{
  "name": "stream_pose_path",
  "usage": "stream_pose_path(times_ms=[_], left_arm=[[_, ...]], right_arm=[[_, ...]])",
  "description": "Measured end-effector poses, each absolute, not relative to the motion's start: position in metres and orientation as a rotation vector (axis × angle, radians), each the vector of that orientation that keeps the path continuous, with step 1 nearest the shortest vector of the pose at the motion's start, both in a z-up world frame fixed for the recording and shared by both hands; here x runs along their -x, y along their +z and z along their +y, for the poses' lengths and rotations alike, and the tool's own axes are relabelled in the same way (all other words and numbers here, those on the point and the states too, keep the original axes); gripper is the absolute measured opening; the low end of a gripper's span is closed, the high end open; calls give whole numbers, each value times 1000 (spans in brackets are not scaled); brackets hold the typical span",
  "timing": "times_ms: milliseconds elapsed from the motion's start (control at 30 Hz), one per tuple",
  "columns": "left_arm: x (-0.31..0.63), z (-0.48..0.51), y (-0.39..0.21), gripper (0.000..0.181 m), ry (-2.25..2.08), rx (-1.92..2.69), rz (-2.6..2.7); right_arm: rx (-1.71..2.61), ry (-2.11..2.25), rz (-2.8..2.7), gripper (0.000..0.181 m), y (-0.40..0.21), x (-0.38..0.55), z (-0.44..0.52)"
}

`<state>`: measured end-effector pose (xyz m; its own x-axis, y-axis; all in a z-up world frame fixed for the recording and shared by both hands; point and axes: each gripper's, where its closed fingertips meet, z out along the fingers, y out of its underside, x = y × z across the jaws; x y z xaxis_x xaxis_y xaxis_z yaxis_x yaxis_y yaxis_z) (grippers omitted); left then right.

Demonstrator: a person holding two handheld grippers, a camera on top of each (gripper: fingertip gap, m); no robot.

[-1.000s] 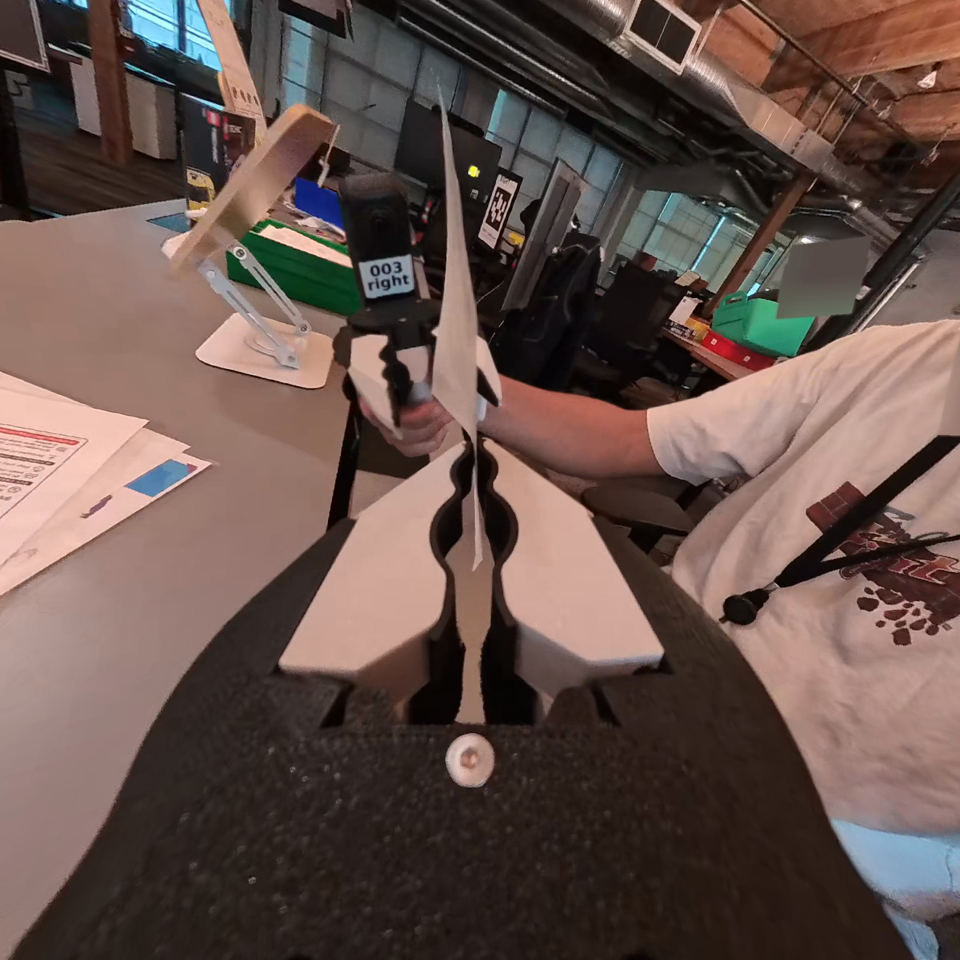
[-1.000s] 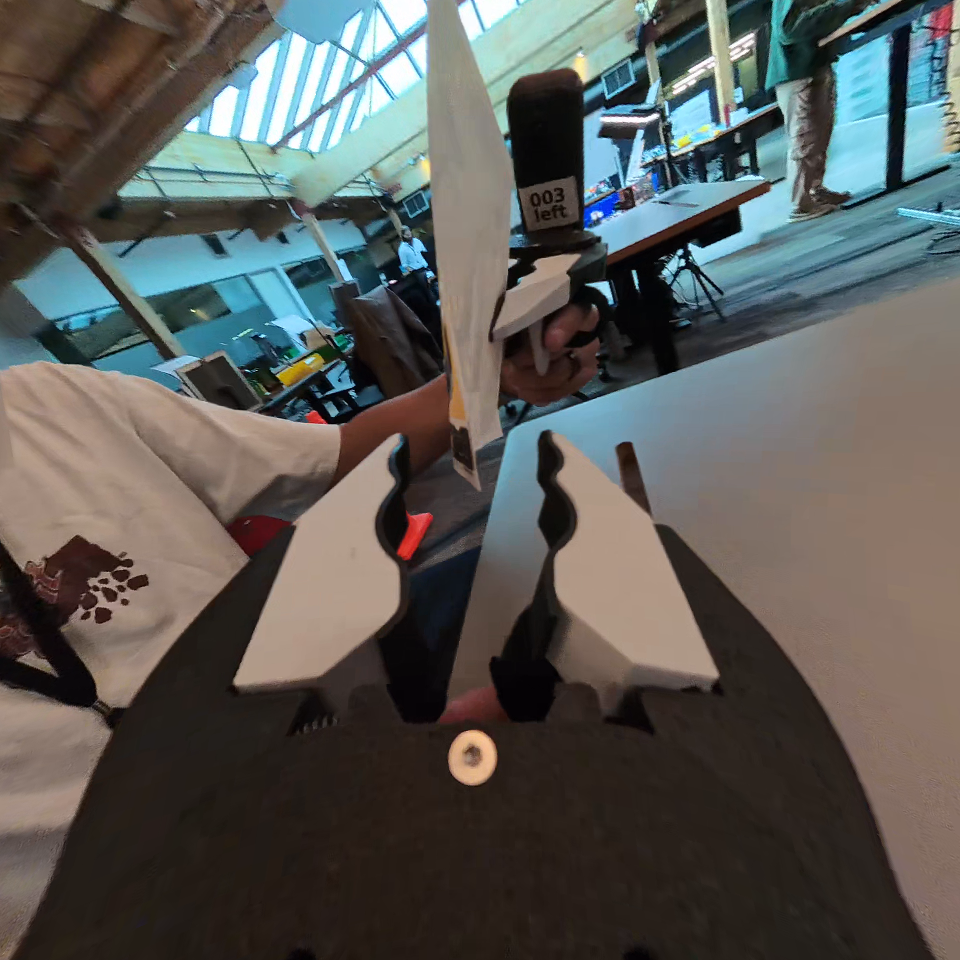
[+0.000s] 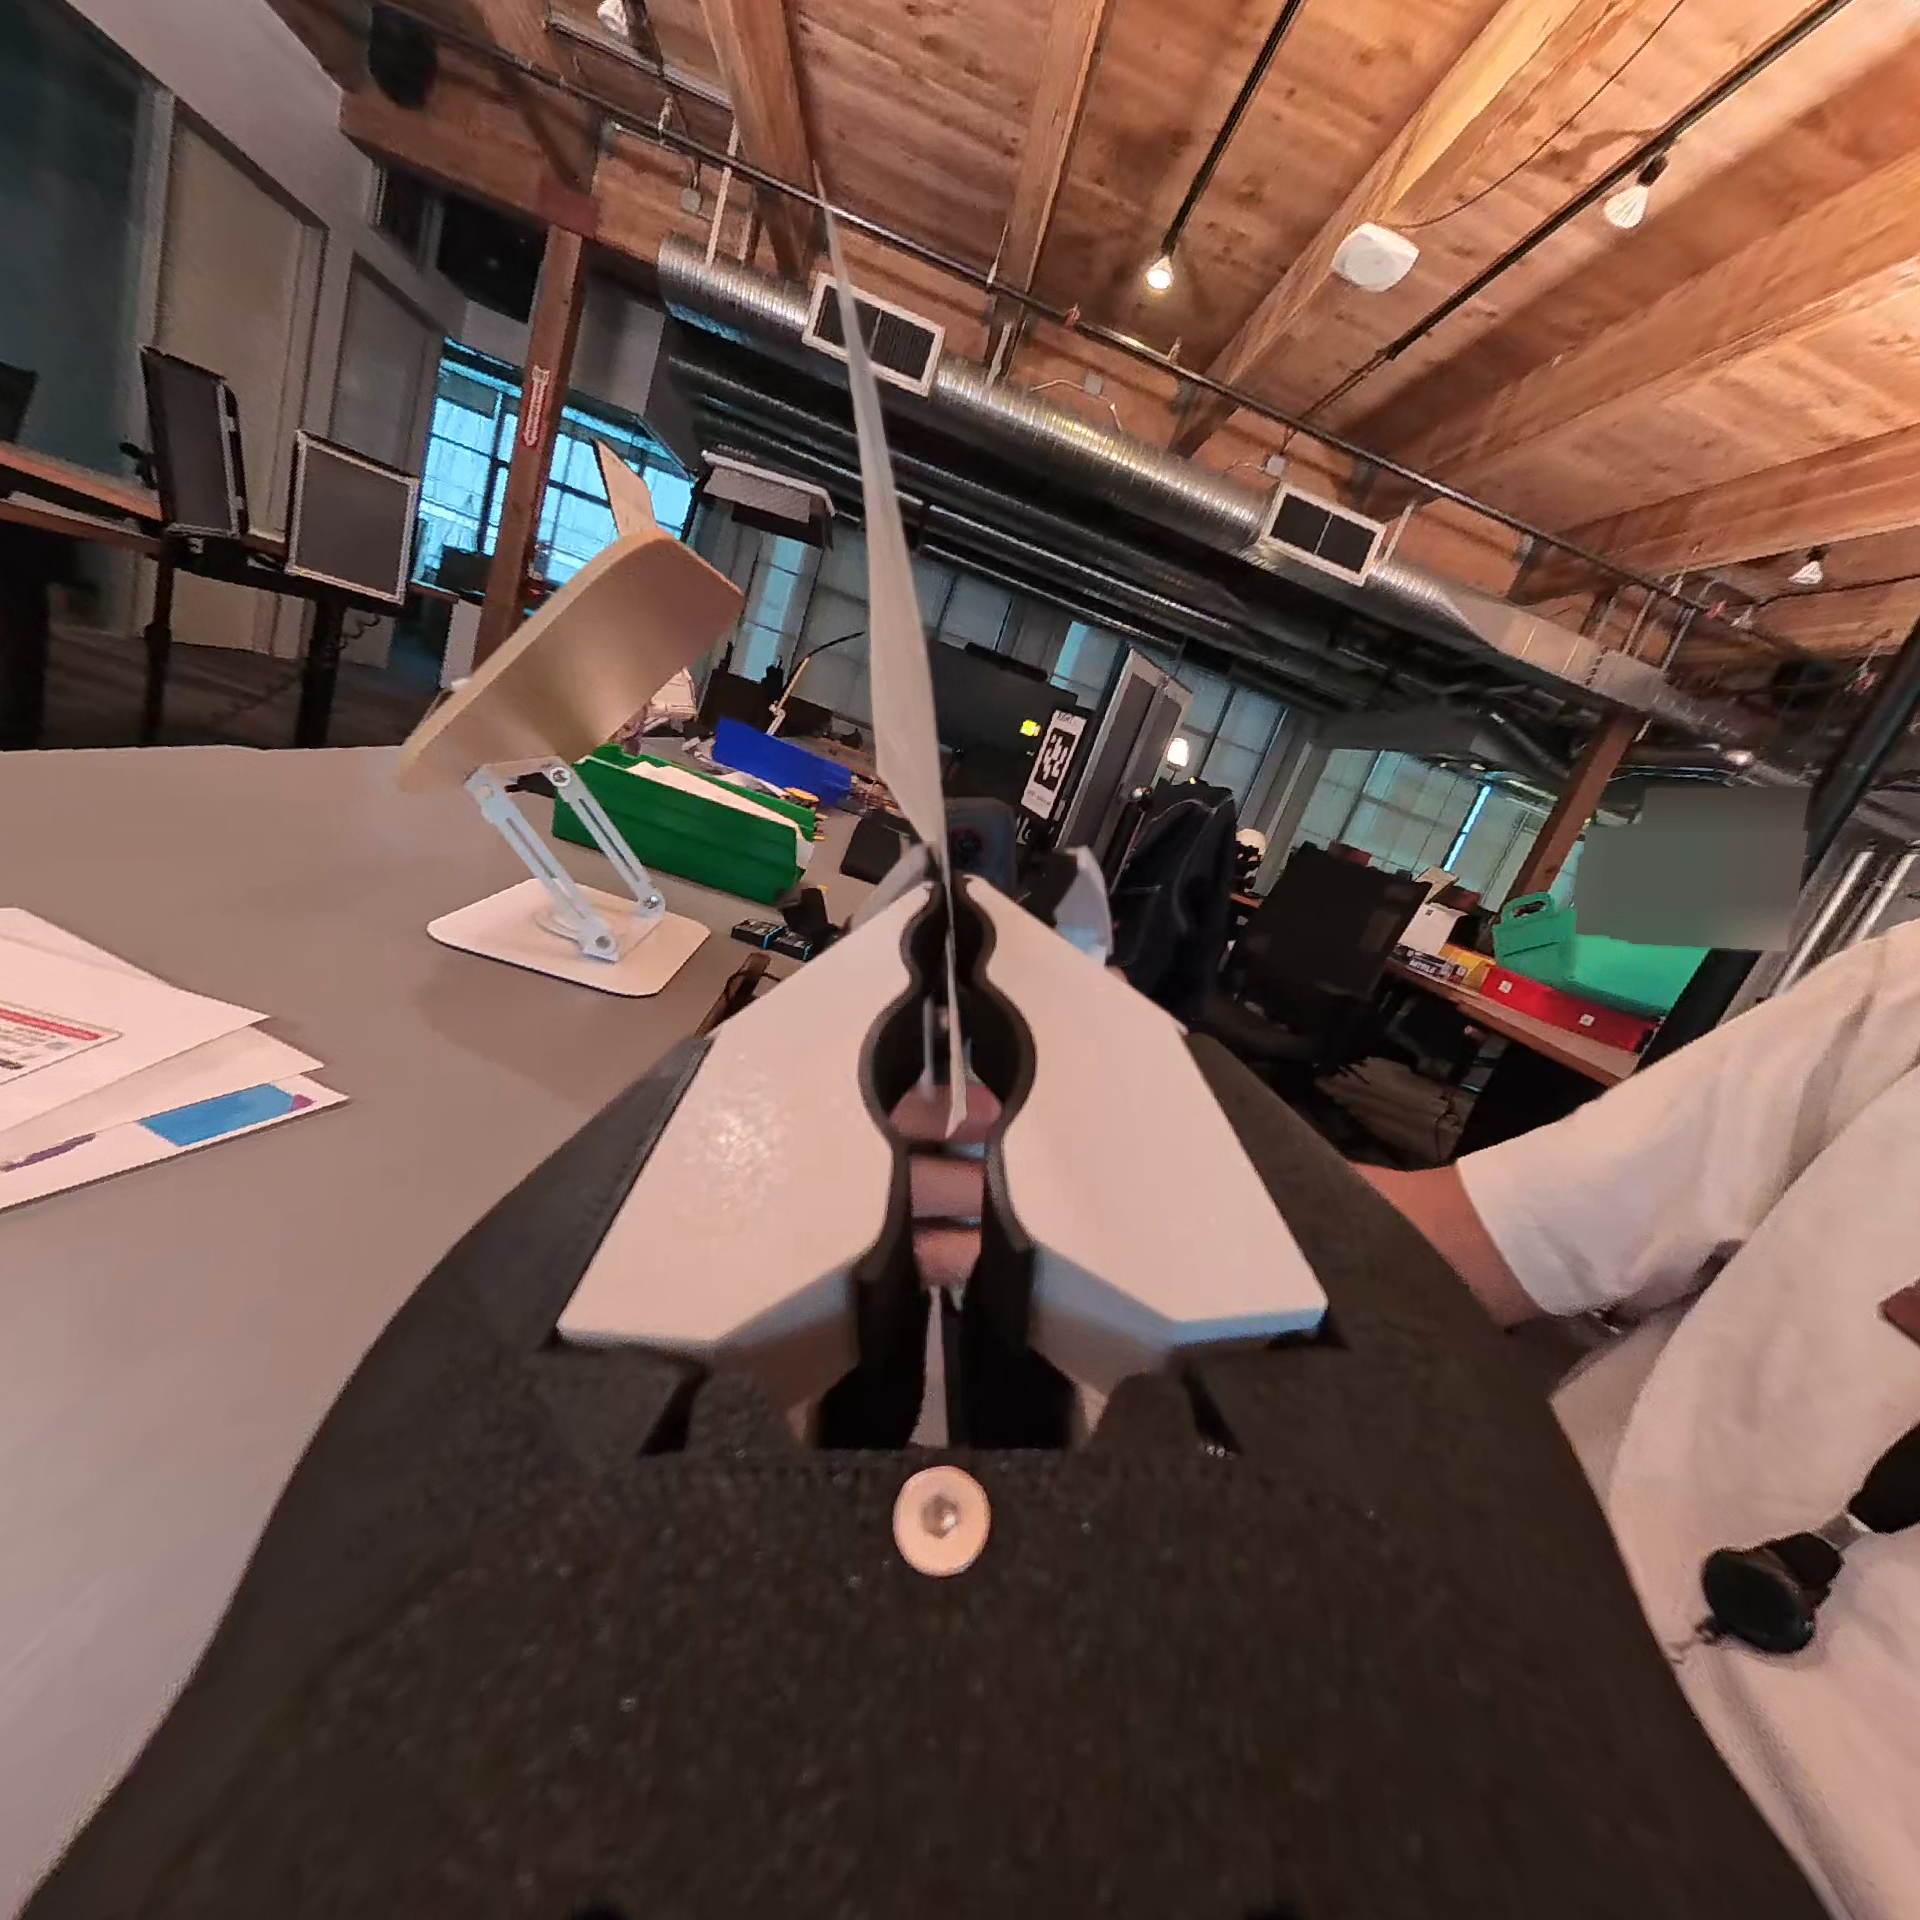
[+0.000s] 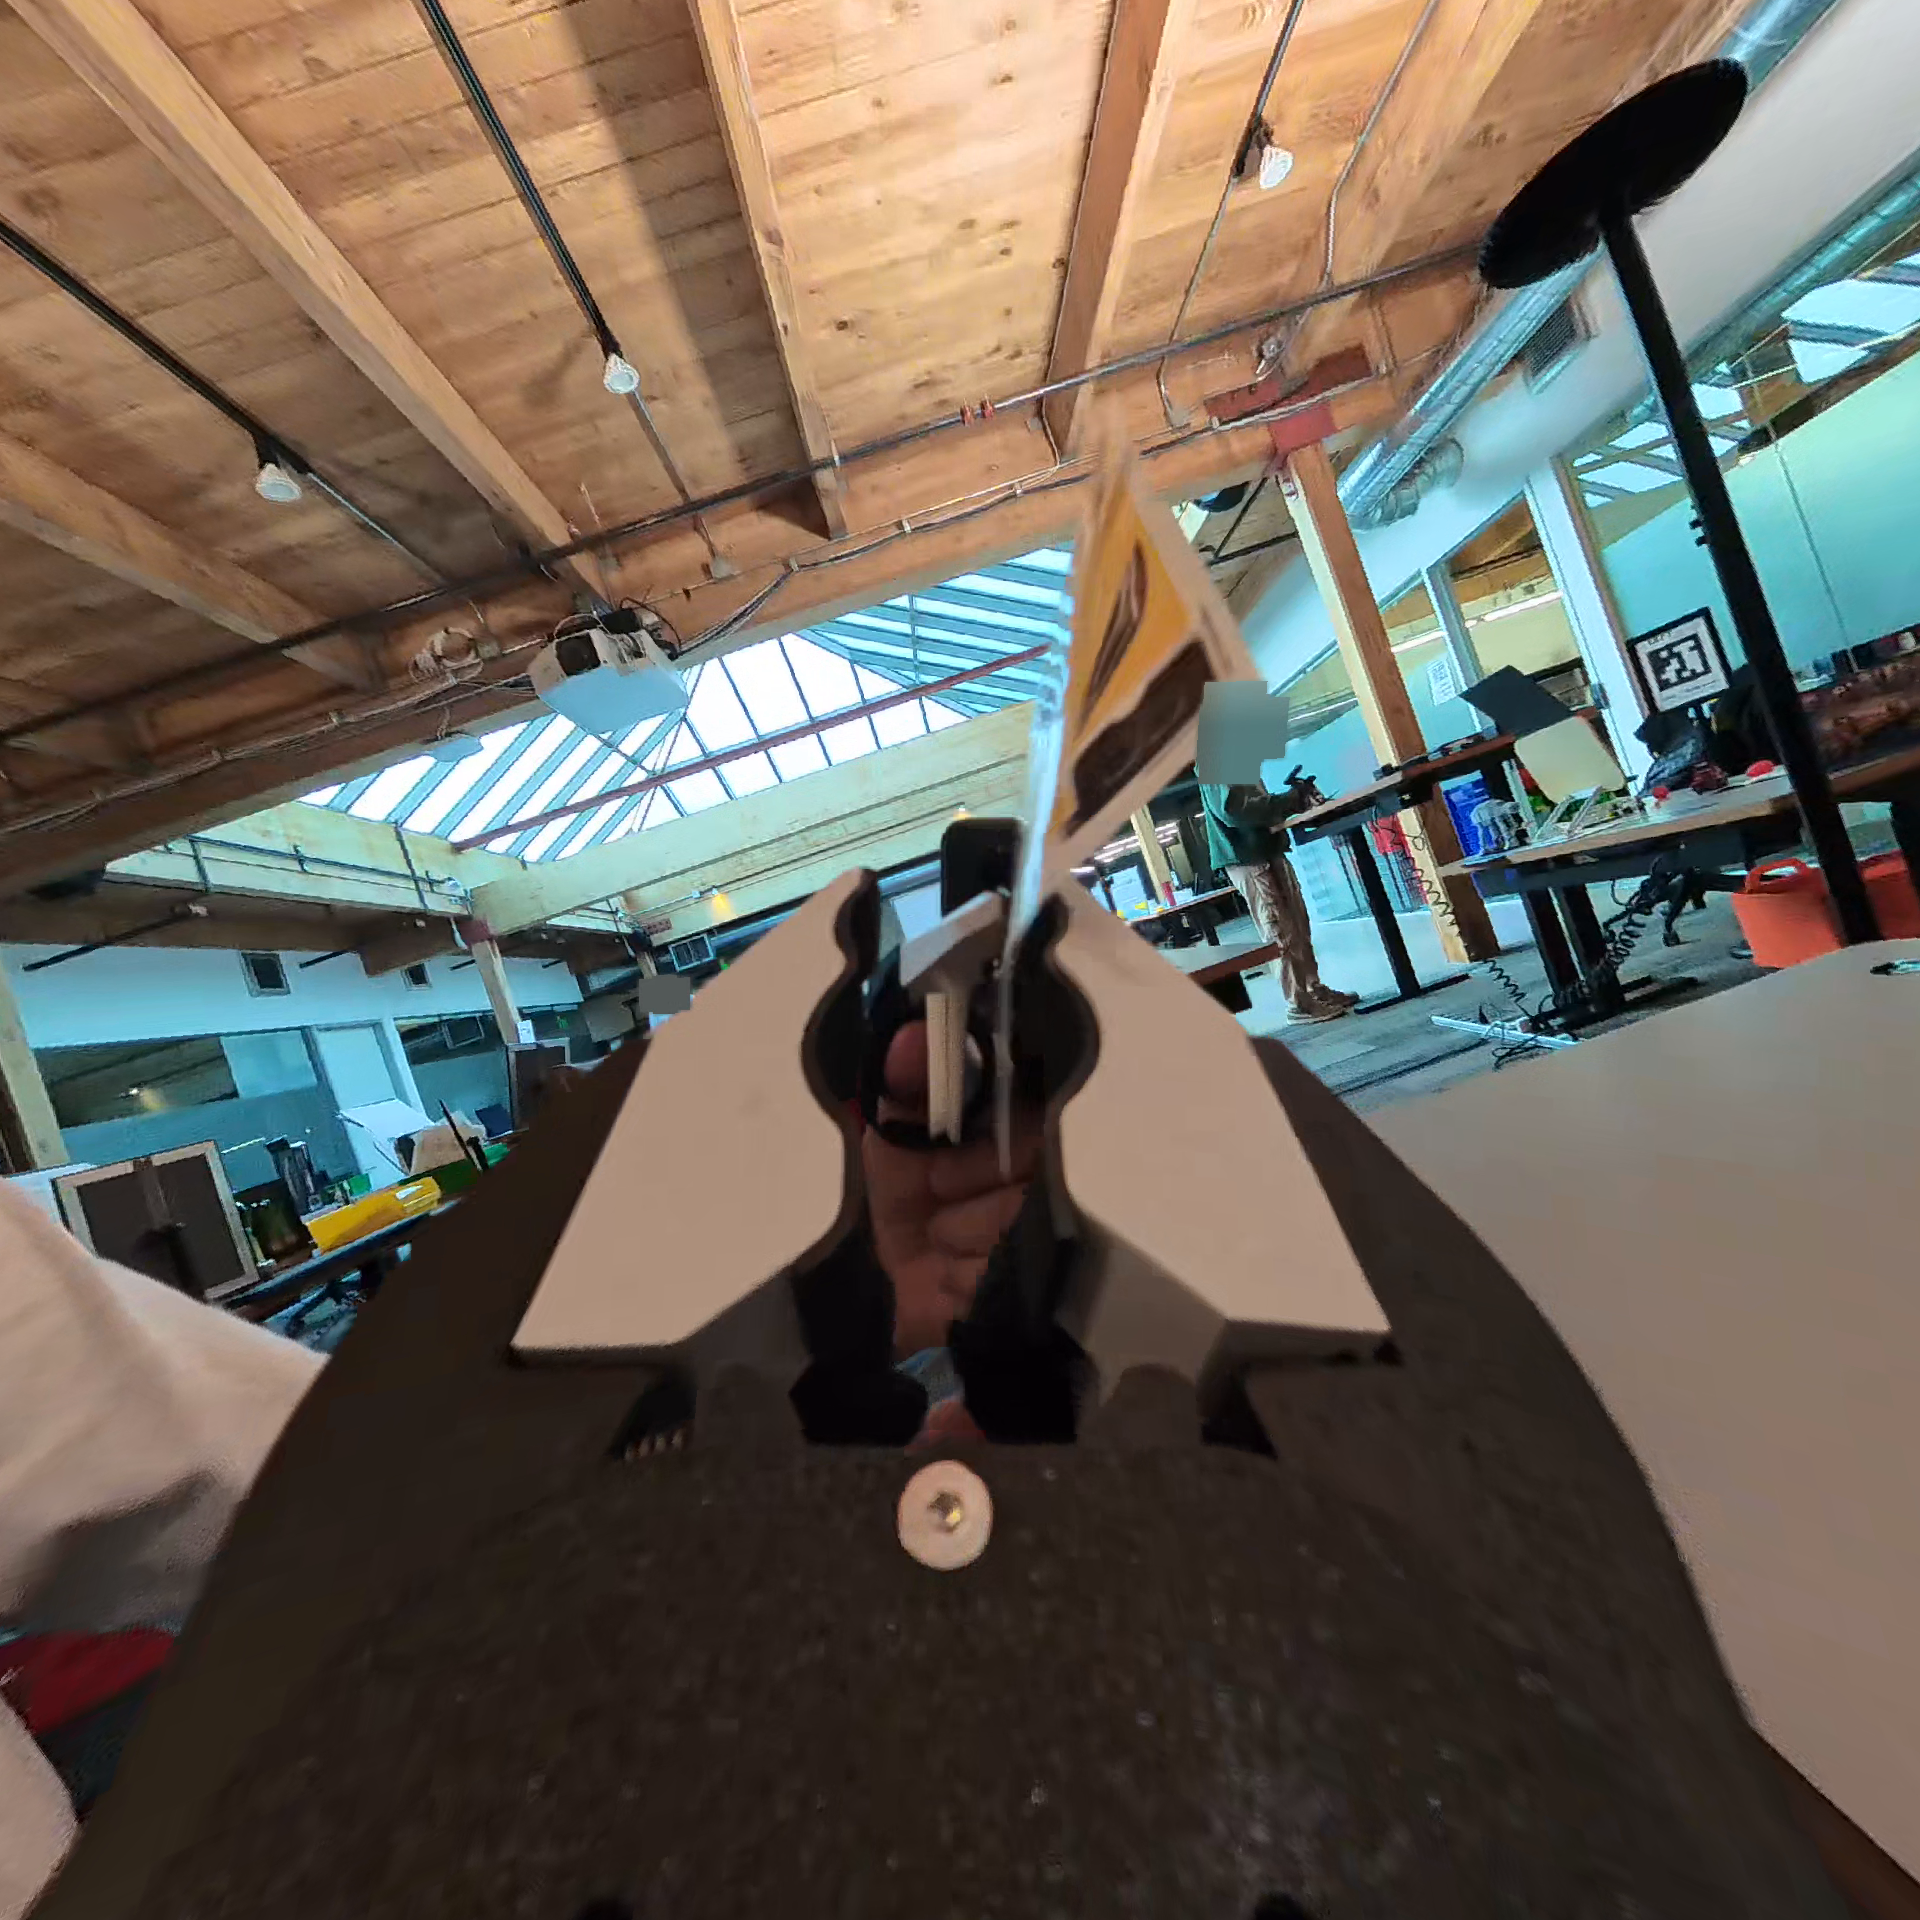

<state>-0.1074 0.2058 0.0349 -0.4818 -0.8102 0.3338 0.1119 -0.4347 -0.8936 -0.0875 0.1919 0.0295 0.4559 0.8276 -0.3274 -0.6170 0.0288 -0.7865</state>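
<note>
Paper [image 3: 902, 665] is pinched edge-on between the pressed-together fingers of the left gripper [image 3: 943, 914], sticking up toward the wooden ceiling. The right gripper [image 4: 951, 914] sits partly spread right up against it, the sheet [image 4: 1127, 665] rising past its right finger, and I can't tell if it actually grips anything. Further out on the grey table [image 3: 260, 935] there's a tilted wooden stand [image 3: 577, 686], some printed sheets [image 3: 135, 1049] and a green bin [image 3: 675, 831].
</note>
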Motion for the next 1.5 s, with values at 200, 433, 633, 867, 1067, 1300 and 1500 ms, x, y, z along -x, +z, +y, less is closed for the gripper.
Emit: stream_pose_path(times_ms=[200, 433, 633, 867, 1067, 1300, 1500], left_arm=[[101, 199, 21, 0, -1897, 1085, 1156], [107, 211, 3, 19, -1830, 1146, 1207], [121, 236, -7, 28, -1779, 1165, 1242], [105, 236, -38, 31, -1316, 1204, 1518], [86, 219, -45, 32, -1104, 1176, 1685], [74, 216, -70, 1, -879, 1091, 1787], [75, 219, -62, 0, -994, 1012, 1673]], right_arm=[[1139, 954, -195, 0, 20, 70, 196], [1261, 801, -375, 0, 23, 62, 186], [1551, 455, -691, 0, 13, 51, 181], [1986, -138, -1073, 0, -33, 32, 184], [2153, -278, -1260, 0, -62, 37, 186], [2116, -233, -1240, 0, -60, 46, 190], [2016, -125, -1130, 4, -50, 47, 192]])
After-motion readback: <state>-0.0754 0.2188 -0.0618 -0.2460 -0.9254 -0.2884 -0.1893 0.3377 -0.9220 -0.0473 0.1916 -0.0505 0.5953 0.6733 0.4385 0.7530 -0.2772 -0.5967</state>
